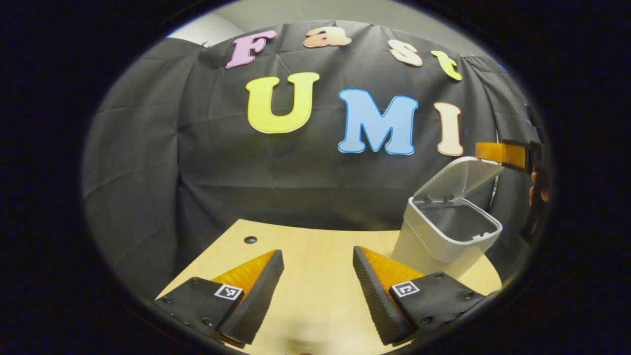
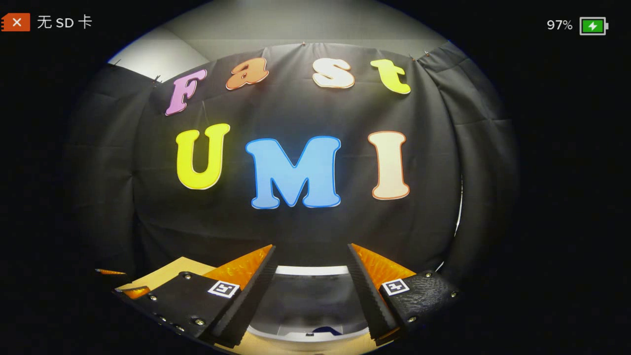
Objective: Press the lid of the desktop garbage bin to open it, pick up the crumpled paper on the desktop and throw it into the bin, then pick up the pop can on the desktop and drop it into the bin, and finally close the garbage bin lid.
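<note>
Right now the left claw (image 1: 318, 281) hangs low over the pale wooden tabletop (image 1: 315, 251) with its two fingers (image 1: 256, 296) spread well apart and nothing between them. A small dark hole (image 1: 250, 240) sits in the tabletop near its far edge, to the left of the claw.

To the right, in the left gripper view, the light grey garbage bin (image 1: 446, 236) stands on the tabletop near its right-hand edge. Its lid (image 1: 461, 177) is swung up and back, tilted open on the hinge at the rear, so the dark inside of the bin lies exposed. Just beside the raised lid's upper edge the right claw (image 1: 510, 153) reaches in from the right, with part of a hand (image 1: 538, 192) behind it; from this angle I cannot tell how its fingers stand.

In the right gripper view the right claw (image 2: 311, 291) has its fingers wide apart and empty. Between them and below lies the open mouth of the garbage bin (image 2: 308, 335), with the white edge of the lid (image 2: 311, 270) just beyond the fingertips. A small dark blue patch (image 2: 326, 330) shows low inside the bin; what it is cannot be made out. The tabletop (image 2: 162, 276) appears at the lower left.
</note>
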